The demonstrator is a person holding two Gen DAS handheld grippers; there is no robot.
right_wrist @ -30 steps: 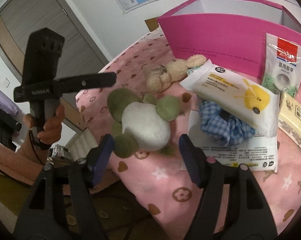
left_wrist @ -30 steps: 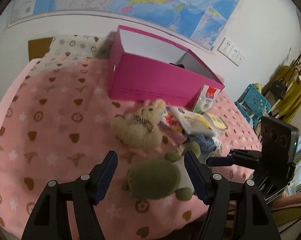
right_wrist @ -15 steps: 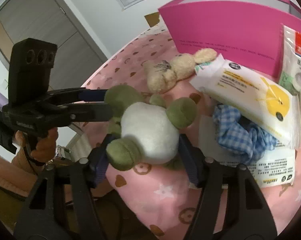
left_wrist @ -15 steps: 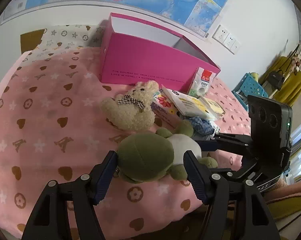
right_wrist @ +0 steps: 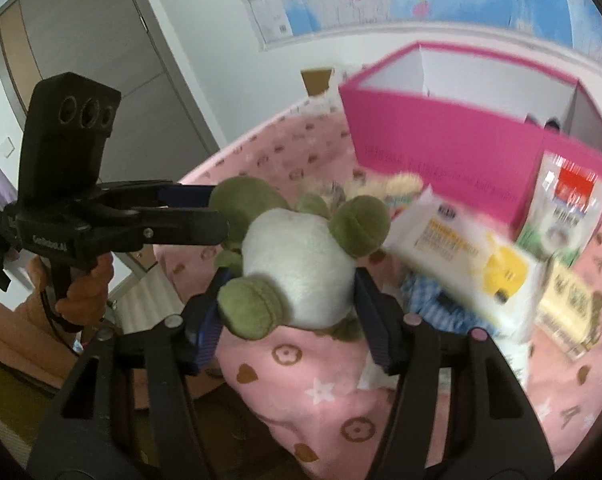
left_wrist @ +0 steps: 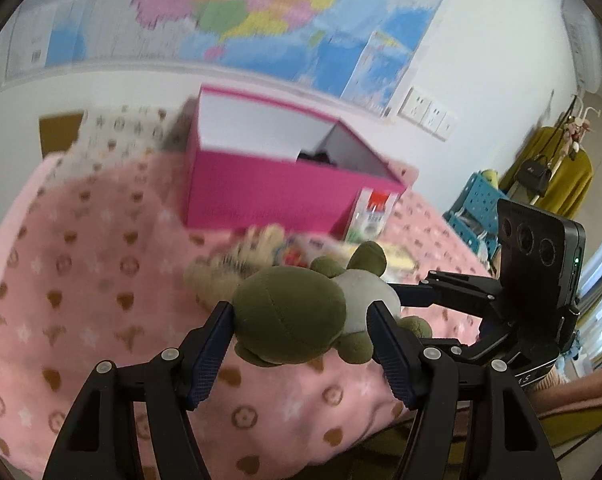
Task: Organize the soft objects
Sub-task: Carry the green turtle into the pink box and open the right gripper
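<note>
You hold a green and white plush turtle at the lower centre of both views, raised just above the pink patterned blanket. Your left gripper is clamped on its green head, pads pressed to either side. Your right gripper is clamped on its white belly, so both hands share the one toy.

Behind the turtle, toward the middle of the frame, a beige plush bunny lies blurred on the blanket. To the right sit a wet-wipes pack, a blue checked scrunchie and a red and white pouch. The open pink box stands at upper centre, something dark inside.

The sorting looks barely begun: the bunny and scrunchie are not yet put away, and the turtle is not yet in the box.

Half a second ago the turtle rested on the blanket; now it is lifted, and the background smears with motion.
</note>
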